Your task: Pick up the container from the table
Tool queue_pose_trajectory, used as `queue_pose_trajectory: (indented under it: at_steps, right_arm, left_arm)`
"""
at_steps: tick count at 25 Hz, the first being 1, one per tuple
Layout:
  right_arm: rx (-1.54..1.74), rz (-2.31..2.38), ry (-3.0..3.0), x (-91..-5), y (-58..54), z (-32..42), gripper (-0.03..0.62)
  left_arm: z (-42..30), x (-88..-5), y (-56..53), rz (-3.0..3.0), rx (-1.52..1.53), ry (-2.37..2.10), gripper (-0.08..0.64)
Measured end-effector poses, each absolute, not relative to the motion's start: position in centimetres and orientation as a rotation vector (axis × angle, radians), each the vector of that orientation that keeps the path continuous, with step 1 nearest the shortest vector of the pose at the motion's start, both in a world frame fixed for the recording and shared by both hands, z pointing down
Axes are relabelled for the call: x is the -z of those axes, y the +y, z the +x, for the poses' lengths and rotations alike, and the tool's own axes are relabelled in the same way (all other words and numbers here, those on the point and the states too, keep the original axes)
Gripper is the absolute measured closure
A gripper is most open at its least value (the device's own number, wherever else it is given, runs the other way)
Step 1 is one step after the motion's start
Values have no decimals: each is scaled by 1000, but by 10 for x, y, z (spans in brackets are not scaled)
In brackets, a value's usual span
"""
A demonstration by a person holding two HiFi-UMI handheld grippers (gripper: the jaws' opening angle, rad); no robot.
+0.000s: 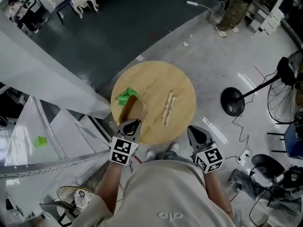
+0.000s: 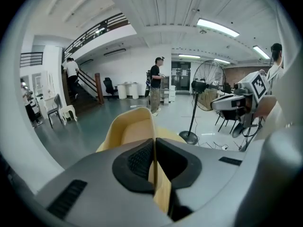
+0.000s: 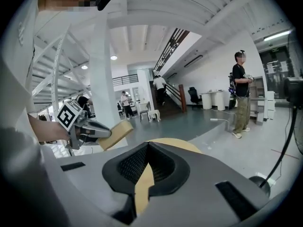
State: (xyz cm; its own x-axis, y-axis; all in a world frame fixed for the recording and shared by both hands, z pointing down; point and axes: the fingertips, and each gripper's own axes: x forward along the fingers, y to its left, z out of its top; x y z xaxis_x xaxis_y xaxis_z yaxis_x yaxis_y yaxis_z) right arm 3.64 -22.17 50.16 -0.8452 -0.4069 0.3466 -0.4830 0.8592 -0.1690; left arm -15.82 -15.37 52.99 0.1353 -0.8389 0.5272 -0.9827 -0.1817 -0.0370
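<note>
Container (image 2: 130, 131): a tan, smooth-walled tub with rounded corners and an open top, held in the air at the near left edge of the desk (image 1: 182, 91); the left gripper (image 2: 154, 142) has its 2 black ribbed fingers (image 2: 137, 161) clamped on 1 thin side wall, which stands as a pale strip between them; the tub's base and far side cannot be seen in the left gripper view, and in the head view the container (image 1: 131, 109) shows only as a tan oblong ahead of the left gripper (image 1: 132, 123); the right gripper (image 3: 148, 146) has its fingers together at the tips, nothing held, with a sliver of the wooden top showing through the slit lower down; it hangs at the desk's near right edge (image 1: 194, 129); the desk is round, of light grained wood; a crumpled bright green item (image 1: 125, 96) lies just beyond the container, partly hidden by it, what it is unclear; 2 thin pale sticks (image 1: 167, 107) lie side by side near the middle; farther off on the grey floor stand a black pedestal fan (image 1: 233, 101) to the right and a person (image 1: 234, 11), cut off by the top edge.
</note>
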Motion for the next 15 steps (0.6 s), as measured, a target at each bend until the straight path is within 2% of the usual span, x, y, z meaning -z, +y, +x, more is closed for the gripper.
queue_pose_trajectory:
  at_steps: [15]
  right_arm:
    - [-215, 268, -2922, -437, -216, -68, 569]
  left_arm:
    - [-209, -422, -100, 1973, -302, -2164, 528]
